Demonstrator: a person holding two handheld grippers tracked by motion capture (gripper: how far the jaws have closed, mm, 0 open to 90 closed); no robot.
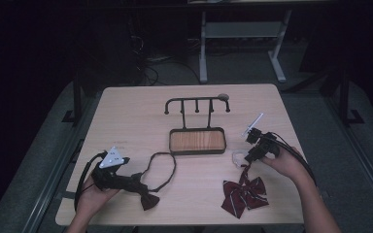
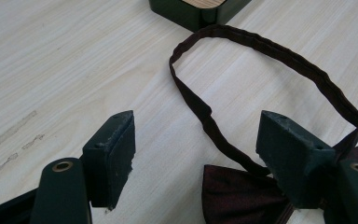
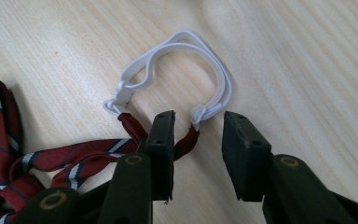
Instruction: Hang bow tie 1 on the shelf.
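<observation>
At bench's right, right tongs held low and slanted, jaws apart astride white elastic loop of striped bow tie. Left tongs lying low, agape beside dark bow tie. Pale wood bench, hook rack; room dark, floor cables indistinct.

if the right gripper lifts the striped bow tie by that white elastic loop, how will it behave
Probably floppy: the white elastic loop lies limp and curled. The striped bow tie looks like light cloth, so it would likely dangle and swing below the right gripper, and the elastic may stretch.
</observation>
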